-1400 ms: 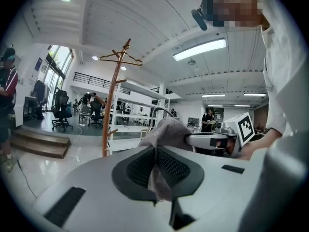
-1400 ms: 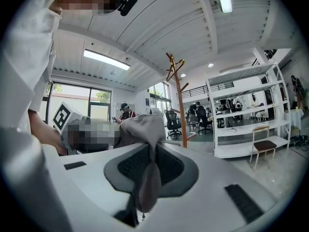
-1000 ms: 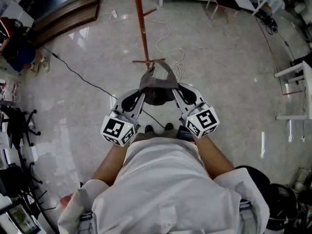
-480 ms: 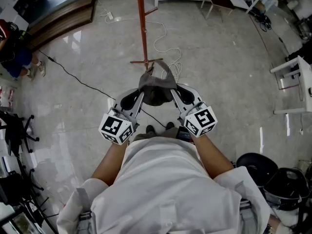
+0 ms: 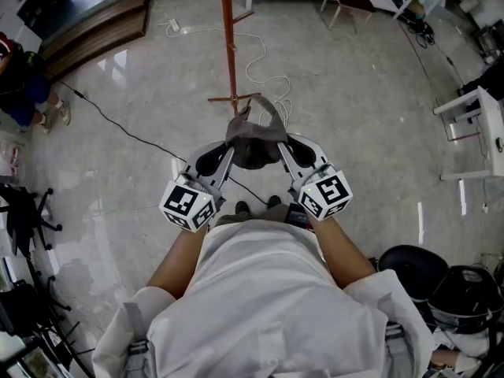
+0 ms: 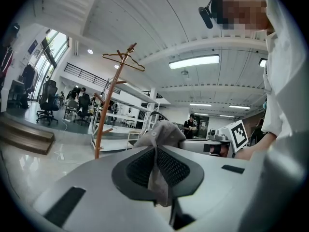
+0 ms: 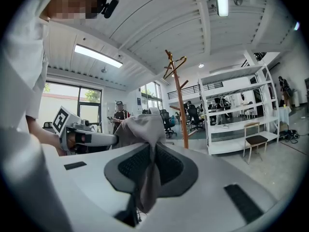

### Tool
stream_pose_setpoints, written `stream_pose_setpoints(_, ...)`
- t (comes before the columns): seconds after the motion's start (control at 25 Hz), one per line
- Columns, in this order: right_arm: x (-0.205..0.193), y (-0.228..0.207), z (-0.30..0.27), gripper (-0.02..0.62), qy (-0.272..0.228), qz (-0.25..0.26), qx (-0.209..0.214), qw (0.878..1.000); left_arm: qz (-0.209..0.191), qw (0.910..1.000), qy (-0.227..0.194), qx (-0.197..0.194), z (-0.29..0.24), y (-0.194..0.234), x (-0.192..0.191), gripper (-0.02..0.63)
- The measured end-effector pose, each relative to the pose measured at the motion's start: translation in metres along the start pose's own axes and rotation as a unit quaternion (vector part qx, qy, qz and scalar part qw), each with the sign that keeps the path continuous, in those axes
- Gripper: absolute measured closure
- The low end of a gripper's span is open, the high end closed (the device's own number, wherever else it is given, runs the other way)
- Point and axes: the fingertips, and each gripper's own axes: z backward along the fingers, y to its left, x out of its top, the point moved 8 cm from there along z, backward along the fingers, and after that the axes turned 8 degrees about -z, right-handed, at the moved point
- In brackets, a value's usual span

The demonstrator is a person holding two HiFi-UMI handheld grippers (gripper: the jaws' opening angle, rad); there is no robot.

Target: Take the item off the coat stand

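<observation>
The left tool (image 5: pixel 230 151) and the right tool (image 5: pixel 280 150) are each clamped on an edge of 1 grey cloth item (image 5: pixel 253 138), perhaps a cap. It hangs between them above the floor (image 5: pixel 362 116), apart from the red-brown coat stand (image 5: pixel 229 53) beyond.

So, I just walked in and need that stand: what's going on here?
A person holds a grey cloth between two hand-held grippers, the left gripper and right gripper each clamped on one side. The cloth is clear of the wooden coat stand, which stands beyond it with a hanger on top.
</observation>
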Motion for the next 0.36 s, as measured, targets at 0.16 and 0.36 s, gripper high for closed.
stream_pose_setpoints(0.16,0.0004,-0.0026,0.0,0.548,-0.003,-0.002,0.0,1.0,0.006,1.0,-0.003,-0.001,-0.0019,0.0013,-0.0008,0.571)
stream_pose_setpoints(0.36,0.0021,0.0031,-0.0042,0.548,-0.005,-0.001,0.002,1.0,0.011,0.9999,-0.004,-0.003,0.0027,0.0056,-0.0017,0.571)
